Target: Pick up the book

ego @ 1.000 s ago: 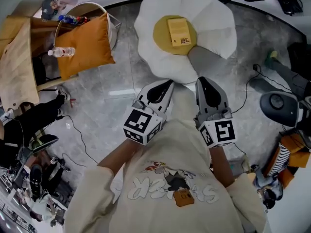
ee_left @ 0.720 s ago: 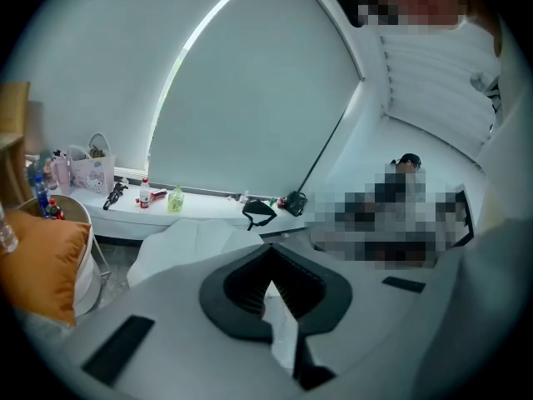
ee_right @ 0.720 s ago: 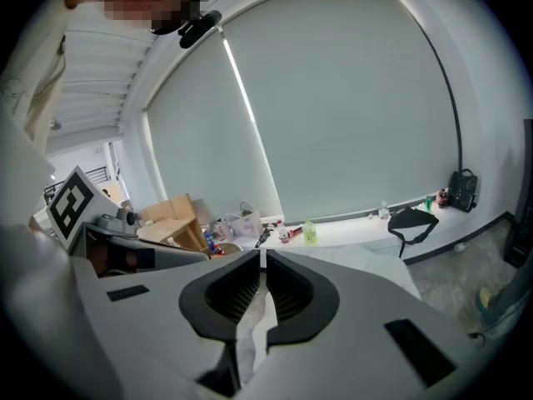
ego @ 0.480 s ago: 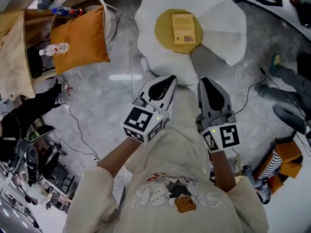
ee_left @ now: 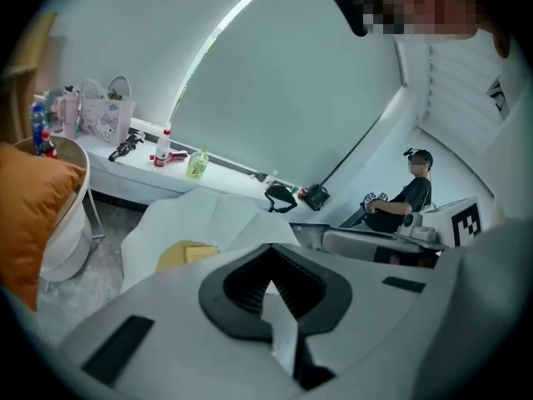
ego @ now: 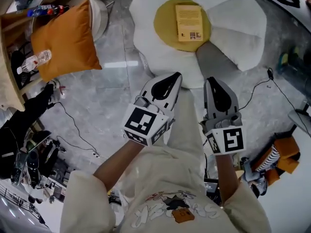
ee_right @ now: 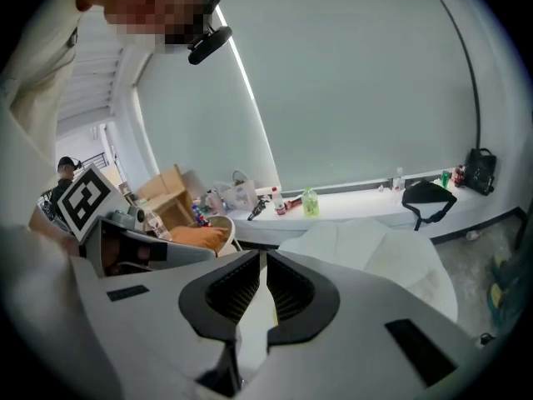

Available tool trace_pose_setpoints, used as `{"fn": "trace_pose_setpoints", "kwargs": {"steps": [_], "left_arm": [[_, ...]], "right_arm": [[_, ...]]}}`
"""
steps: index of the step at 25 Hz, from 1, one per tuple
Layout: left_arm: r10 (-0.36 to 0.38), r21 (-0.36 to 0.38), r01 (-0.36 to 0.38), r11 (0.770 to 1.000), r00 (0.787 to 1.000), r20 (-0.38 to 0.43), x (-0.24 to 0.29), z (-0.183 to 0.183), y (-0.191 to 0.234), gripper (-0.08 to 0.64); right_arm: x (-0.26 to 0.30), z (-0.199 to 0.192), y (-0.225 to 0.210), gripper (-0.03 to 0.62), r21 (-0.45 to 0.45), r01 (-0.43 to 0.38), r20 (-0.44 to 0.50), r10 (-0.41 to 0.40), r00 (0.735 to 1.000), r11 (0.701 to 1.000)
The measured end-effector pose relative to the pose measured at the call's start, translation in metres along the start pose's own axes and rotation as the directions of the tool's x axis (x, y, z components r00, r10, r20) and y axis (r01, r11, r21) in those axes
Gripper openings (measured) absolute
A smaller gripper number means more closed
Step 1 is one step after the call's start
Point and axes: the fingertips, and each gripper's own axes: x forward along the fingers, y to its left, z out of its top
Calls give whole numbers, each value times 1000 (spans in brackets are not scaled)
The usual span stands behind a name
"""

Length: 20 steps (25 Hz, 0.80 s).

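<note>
Head view showed the book (ego: 189, 22) lying flat on the yellow centre of the egg-shaped cushion (ego: 233, 18). Its long axis ran straight away from you, with the small dark print at your end. Your left gripper (ego: 176, 76) and right gripper (ego: 212, 80) hovered at that cushion's near edge, well short of the book. Each had its fingers pressed together on nothing.
</note>
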Motion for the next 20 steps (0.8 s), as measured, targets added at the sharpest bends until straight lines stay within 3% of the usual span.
{"fn": "trace_pose_setpoints", "kwargs": {"steps": [4, 10, 14, 20], "left_arm": [[44, -57, -42, 997, 999, 29, 30, -14, 38, -5], [52, -121, -49, 991, 998, 22, 73, -51, 78, 8], [41, -167, -39, 985, 999, 8, 104, -75, 106, 71], [30, -210, -33, 977, 999, -15, 151, -110, 138, 112]], "right_arm": [[39, -29, -9, 26, -10, -22, -48, 22, 999, 1000], [91, -67, -33, 26, -21, -31, -82, 29, 996, 999], [122, -97, -59, 26, -19, 11, -113, -13, 994, 1000], [161, -147, -86, 26, -15, 14, -151, -16, 988, 1000]]}}
